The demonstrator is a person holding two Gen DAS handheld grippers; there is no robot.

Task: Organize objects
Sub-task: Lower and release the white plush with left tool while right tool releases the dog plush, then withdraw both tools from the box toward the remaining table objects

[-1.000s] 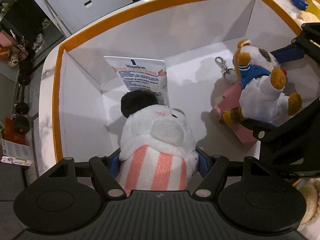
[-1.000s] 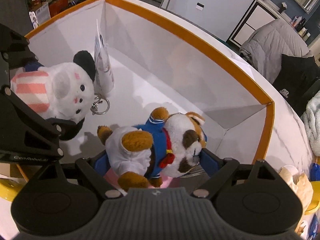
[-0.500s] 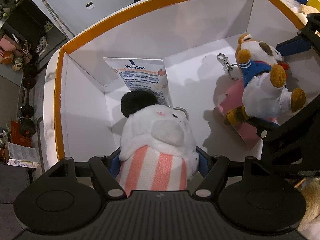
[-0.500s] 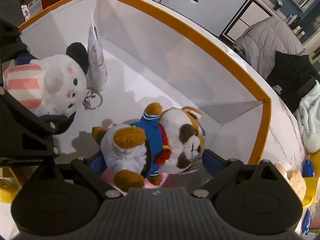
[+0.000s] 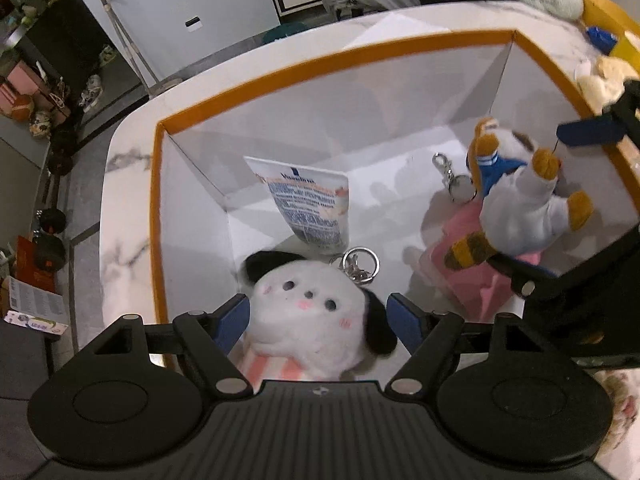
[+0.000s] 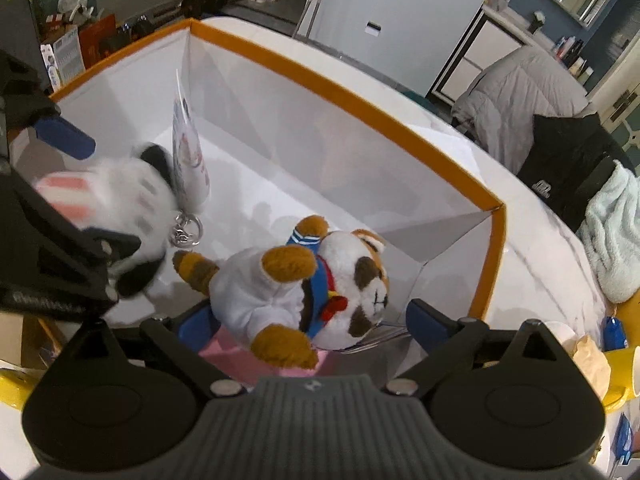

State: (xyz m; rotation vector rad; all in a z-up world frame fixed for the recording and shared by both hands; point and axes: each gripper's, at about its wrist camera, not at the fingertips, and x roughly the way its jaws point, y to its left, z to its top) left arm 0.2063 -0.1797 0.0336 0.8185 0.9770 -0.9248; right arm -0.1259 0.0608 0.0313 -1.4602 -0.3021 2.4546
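Observation:
A white box with an orange rim (image 5: pixel 280 80) (image 6: pixel 360 100) holds the toys. A white dog plush (image 5: pixel 308 320) (image 6: pixel 116 196) with black ears and a pink striped shirt lies face up on the box floor. My left gripper (image 5: pixel 320 320) straddles it with its jaws opening, and small gaps show beside both pads. A red panda plush in a sailor suit (image 6: pixel 296 292) (image 5: pixel 516 208) rests on a pink item (image 6: pixel 232 356) (image 5: pixel 468 264). My right gripper (image 6: pixel 314 326) stands open around it, pads clear.
A Vaseline tube (image 5: pixel 308 204) (image 6: pixel 188 152) leans at the box's back wall. A key ring (image 5: pixel 360 268) lies by the dog's head. The box sits on a marble tabletop (image 5: pixel 120 200). More plush toys (image 5: pixel 600 84) and a pale towel (image 6: pixel 612 240) lie beyond its right side.
Both pairs of jaws have widened. The dog plush dropped from the left pads and rolled face up. The red panda settled onto the pink item. Both cameras backed away slightly.

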